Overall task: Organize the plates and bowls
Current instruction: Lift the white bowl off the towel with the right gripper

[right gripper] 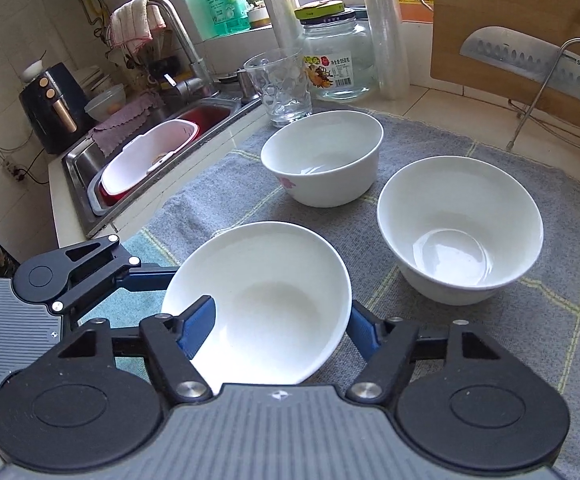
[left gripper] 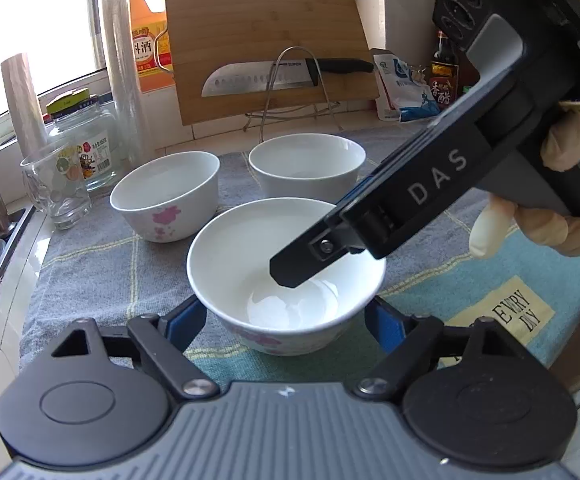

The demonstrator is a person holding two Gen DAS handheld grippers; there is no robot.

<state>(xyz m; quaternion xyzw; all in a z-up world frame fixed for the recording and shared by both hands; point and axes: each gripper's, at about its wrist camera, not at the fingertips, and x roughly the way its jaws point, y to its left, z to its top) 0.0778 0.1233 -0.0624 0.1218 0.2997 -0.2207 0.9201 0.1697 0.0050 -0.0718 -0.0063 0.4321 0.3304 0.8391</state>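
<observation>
Three white bowls stand on a grey checked cloth (left gripper: 90,264). The nearest bowl (left gripper: 242,248) (right gripper: 274,300), with pink flowers on its outside, sits between my left gripper's (left gripper: 286,316) blue pads, which press on its lower sides. One left finger (right gripper: 150,278) reaches its far side in the right wrist view. My right gripper (right gripper: 278,320) straddles the same bowl's rim. Its left pad (right gripper: 200,328) is over the inside and its right pad (right gripper: 359,332) is outside the wall, with a clear gap between. A gloved hand (left gripper: 561,140) holds it. Two more bowls (left gripper: 166,192) (left gripper: 307,164) stand behind.
A glass tumbler (left gripper: 56,184) and a lidded jar (left gripper: 86,140) stand left of the bowls. A cutting board (left gripper: 266,20) with a knife (left gripper: 258,80) on a wire rack leans at the back. The sink (right gripper: 86,164) with a pink-rimmed basin lies beyond the cloth's left edge.
</observation>
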